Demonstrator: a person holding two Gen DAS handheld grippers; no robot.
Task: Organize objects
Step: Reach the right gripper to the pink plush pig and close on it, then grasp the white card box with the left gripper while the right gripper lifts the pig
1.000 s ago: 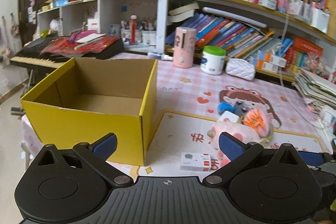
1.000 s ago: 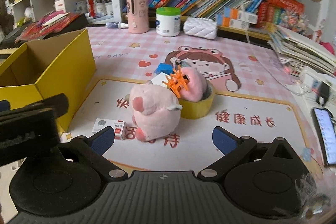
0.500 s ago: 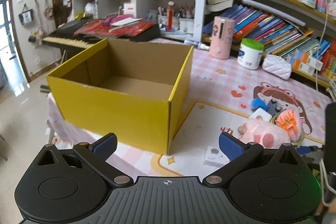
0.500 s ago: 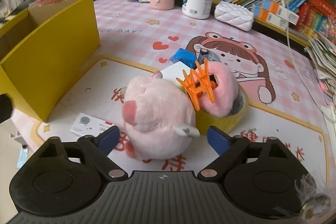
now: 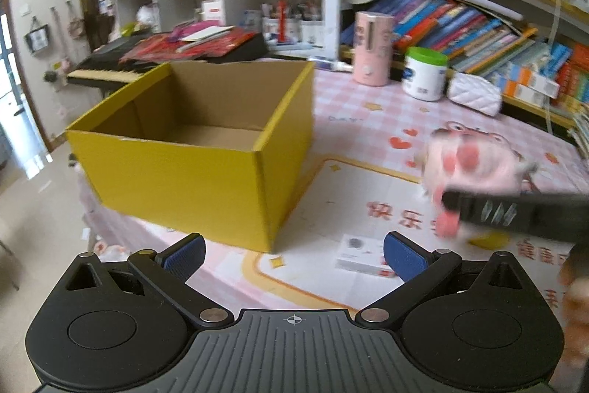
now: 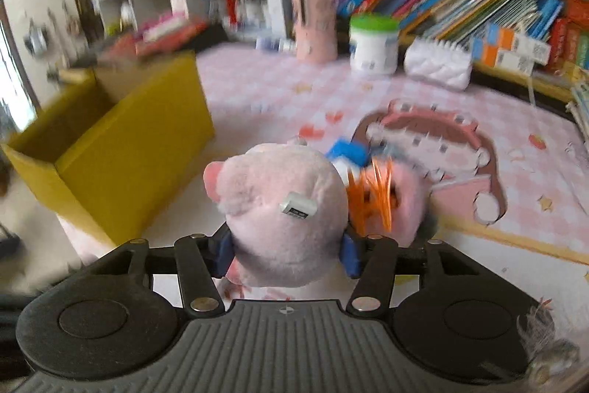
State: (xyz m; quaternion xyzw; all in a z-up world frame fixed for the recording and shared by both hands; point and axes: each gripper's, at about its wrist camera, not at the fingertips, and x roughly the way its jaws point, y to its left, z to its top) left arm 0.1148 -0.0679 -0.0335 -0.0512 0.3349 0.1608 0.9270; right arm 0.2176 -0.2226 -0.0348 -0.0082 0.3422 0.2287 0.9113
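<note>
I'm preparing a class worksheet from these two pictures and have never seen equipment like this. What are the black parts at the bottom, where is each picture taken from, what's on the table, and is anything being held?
A person holds a two-finger gripper in each hand; a camera on each looks forward along its fingers, so the black parts are the grippers themselves. In the left camera's view, the left gripper is open and holds nothing. Before it stands an open yellow box, with a small white carton on the pink table mat. In the right camera's view, the right gripper is closing its blue pads on a pink plush pig, and they already press its sides. Behind the pig lies an orange hair clip on more pink plush. A green-lidded jar stands at the back, before shelves of books.
</note>
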